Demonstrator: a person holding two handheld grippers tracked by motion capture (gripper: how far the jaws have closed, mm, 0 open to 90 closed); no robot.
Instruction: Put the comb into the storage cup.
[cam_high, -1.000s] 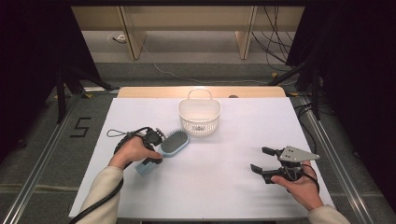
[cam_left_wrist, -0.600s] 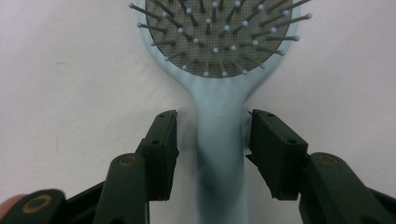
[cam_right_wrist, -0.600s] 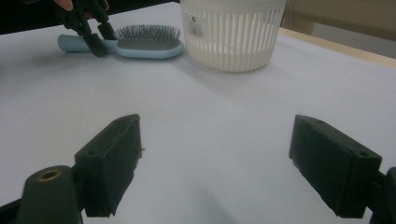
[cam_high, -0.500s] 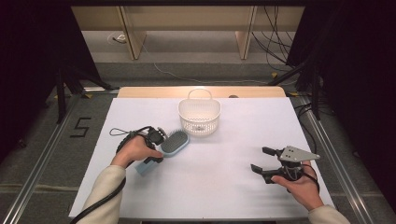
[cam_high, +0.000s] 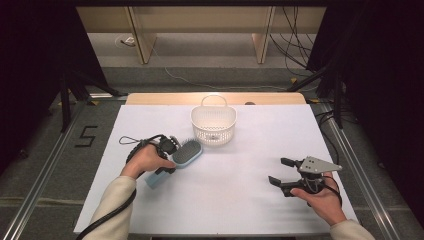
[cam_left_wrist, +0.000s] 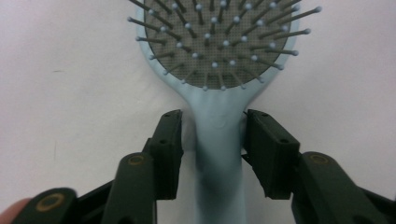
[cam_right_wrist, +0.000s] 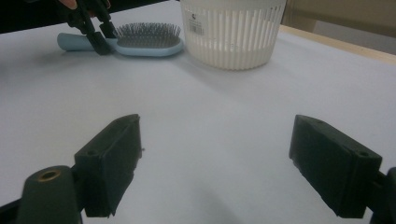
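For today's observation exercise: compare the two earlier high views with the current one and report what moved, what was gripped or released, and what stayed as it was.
Nothing visibly changed. The left gripper stays at the neck of the light blue hairbrush, one jaw on each side; the right gripper stays open over the white table; the white basket has not moved.

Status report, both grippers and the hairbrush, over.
Left gripper jaws astride hairbrush handle, small gaps visible. Right gripper open, idle. Basket beside brush head.

Light-blue hairbrush, bristles up, beside white basket
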